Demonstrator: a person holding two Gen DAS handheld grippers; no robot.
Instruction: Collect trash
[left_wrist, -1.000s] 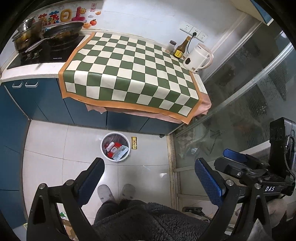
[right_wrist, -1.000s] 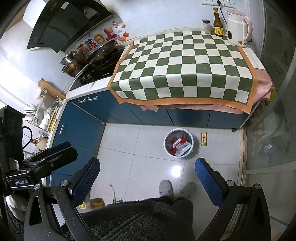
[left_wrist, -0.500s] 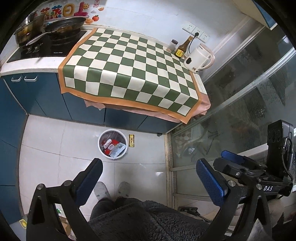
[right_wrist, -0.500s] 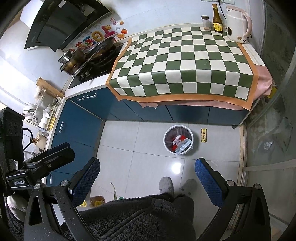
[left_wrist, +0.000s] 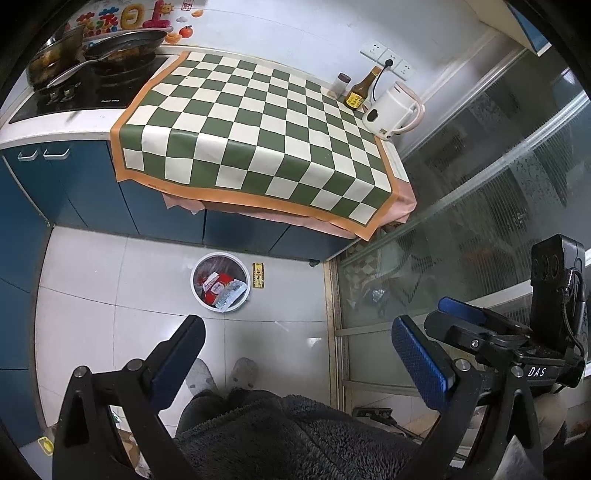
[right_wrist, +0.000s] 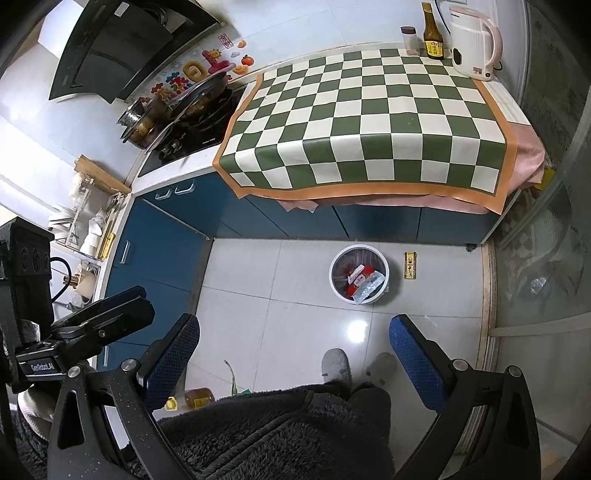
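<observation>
Seen from high above a kitchen floor, through both wrist cameras. At far left, a black stove (left_wrist: 85, 92) with a frying pan (left_wrist: 125, 42) and a pot (left_wrist: 48, 62) on the counter; blue cabinet doors (left_wrist: 85, 192) beneath. Next, a green-and-white checkered cloth (left_wrist: 258, 136) draped over the counter, orange border hanging past the front edge. At its far right corner, a small jar (left_wrist: 341, 83), a brown sauce bottle (left_wrist: 360, 92) and a white electric kettle (left_wrist: 391, 110), all upright.

Down on the pale tiles, a round white trash bin (left_wrist: 220, 282) just in front of the cabinets, holding red and white wrappers (left_wrist: 218, 286) and a clear packet tilted against its near rim. Just beside the bin to the right, not touching, a small yellow wrapper (left_wrist: 259, 275) flat on the floor, long axis running from the cabinets toward the camera.

Left gripper (left_wrist: 295, 350) held with jaws spread wide, nothing between the blue pads; bin and yellow wrapper well beyond the tips, nearer the left finger. Right gripper (right_wrist: 293, 345) likewise spread wide and empty; bin (right_wrist: 359, 274) beyond the gap, yellow wrapper (right_wrist: 410, 266) beyond the right finger. Below, grey slippers (right_wrist: 336, 363) and a dark fleecy garment (right_wrist: 280, 432)
</observation>
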